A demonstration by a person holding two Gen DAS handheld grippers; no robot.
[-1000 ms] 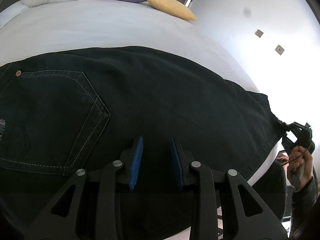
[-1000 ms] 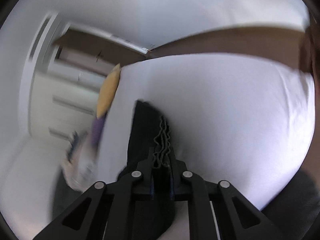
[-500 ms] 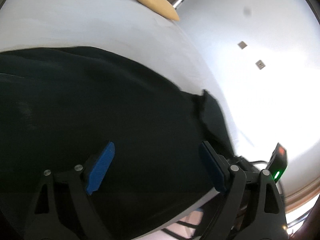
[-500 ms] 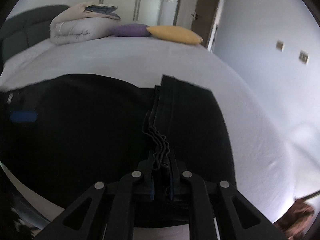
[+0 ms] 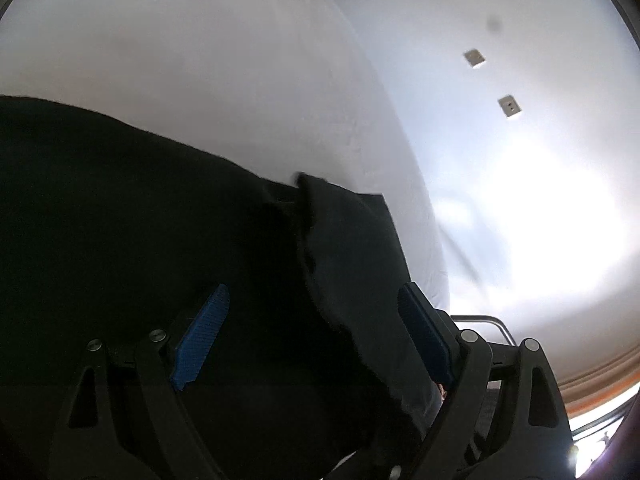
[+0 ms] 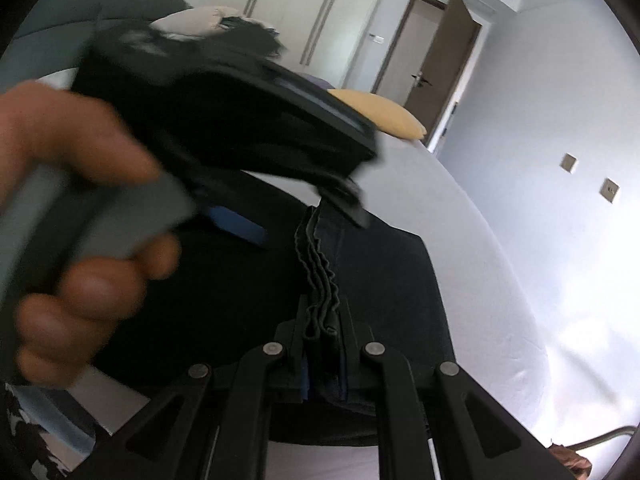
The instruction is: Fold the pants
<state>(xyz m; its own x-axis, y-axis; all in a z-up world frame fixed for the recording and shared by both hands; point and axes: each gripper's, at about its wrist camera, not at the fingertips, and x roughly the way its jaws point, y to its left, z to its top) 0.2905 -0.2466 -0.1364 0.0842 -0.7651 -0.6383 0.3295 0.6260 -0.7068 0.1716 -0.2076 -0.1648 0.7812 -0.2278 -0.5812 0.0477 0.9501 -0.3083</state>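
Black pants [image 5: 120,220] lie on a white bed [image 5: 200,60]. Their leg end [image 5: 352,248] is folded back over the rest. My left gripper [image 5: 316,332] is wide open just above the pants, its blue pads [image 5: 200,336] on either side of the folded edge. My right gripper [image 6: 324,344] is shut on the bunched hem [image 6: 320,276] of the pants [image 6: 392,292]. In the right wrist view the left gripper's body [image 6: 224,120] and the hand [image 6: 80,220] holding it fill the upper left, blurred.
A yellow pillow [image 6: 380,114] lies at the bed's far end, with a folded duvet [image 6: 192,24] behind. A door [image 6: 444,64] and wardrobe stand beyond. Wall sockets [image 5: 508,106] are on the right wall. A metal frame [image 5: 488,322] shows past the bed's edge.
My right gripper swung the leg end over the pants and holds it there. My left gripper opened wide and moved right toward the folded edge, close in front of the right camera.
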